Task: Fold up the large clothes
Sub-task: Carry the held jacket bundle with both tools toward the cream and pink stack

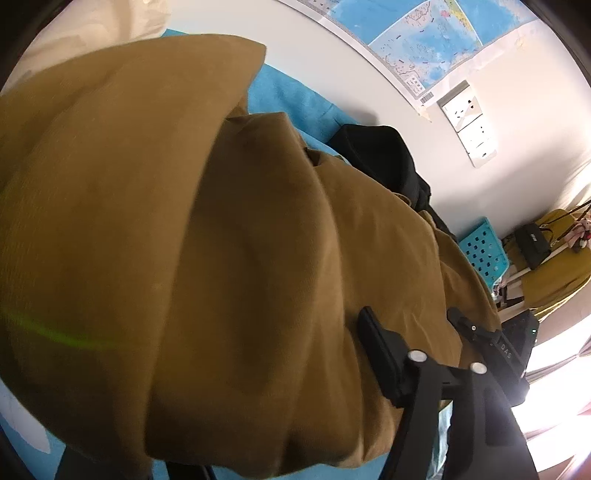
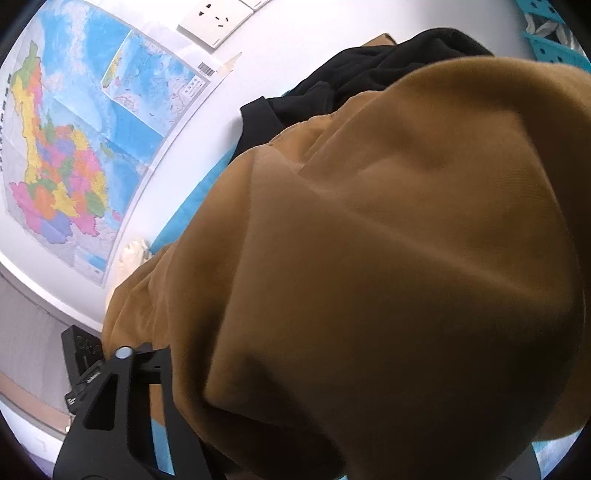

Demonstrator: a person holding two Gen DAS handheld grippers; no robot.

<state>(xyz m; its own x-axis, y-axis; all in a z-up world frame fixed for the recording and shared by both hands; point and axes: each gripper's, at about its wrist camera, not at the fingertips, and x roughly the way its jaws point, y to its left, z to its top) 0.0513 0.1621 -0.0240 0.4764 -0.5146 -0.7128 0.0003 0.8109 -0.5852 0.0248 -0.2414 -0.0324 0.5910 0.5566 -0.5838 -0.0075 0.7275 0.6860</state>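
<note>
A large mustard-brown garment [image 1: 240, 240] [image 2: 406, 258] hangs bunched close in front of both cameras and hides each camera's own fingers. In the left wrist view my right gripper [image 1: 408, 314] shows at the lower right. Its two black fingers [image 1: 376, 339] stand apart and press on a thick fold of the garment between them. In the right wrist view my left gripper [image 2: 155, 350] shows at the lower left. Its fingertips disappear into the garment's edge, so its grip is hidden. The garment hangs above a bed with a blue sheet [image 1: 295, 99] [image 2: 199, 199].
A black garment [image 1: 376, 158] [image 2: 369, 66] lies on the bed by the white wall. The wall carries a map [image 1: 436, 37] [image 2: 74, 129] and sockets [image 1: 469, 122] [image 2: 214, 22]. A turquoise perforated basket [image 1: 484, 251] [image 2: 554, 48] stands past the bed's end. Cream cloth [image 2: 135, 251] lies by the wall.
</note>
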